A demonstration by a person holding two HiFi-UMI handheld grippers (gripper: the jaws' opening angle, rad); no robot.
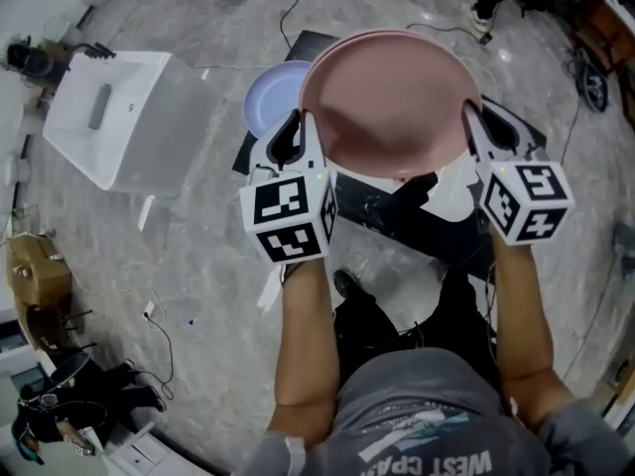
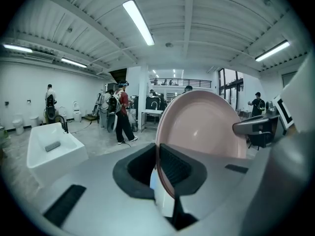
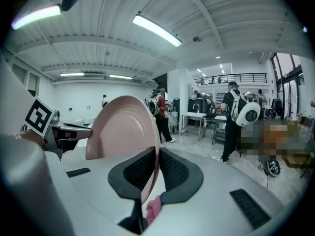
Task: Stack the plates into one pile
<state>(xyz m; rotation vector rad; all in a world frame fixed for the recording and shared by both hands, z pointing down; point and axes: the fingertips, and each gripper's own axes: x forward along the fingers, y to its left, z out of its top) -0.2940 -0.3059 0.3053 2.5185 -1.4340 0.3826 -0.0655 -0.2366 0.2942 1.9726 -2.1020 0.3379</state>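
The pink plate [image 1: 387, 102] is off the black tabletop [image 1: 316, 40], pinched at opposite rims. The left gripper [image 1: 298, 135] has its fingers narrowed onto the left rim, and the right gripper [image 1: 480, 127] grips the right rim the same way. A pale blue plate [image 1: 268, 95] lies on the tabletop, partly under the pink one. I judge the stacking unfinished, since the pink plate is not yet set down. A white shape [image 1: 452, 194] beneath may be another plate, but I cannot tell.

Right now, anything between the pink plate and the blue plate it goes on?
Nothing visible. The round pink plate, clamped at opposite rims by the left tongs and right tongs, hangs above the round pale-blue plate; that plate's exposed part is bare, the rest is hidden.
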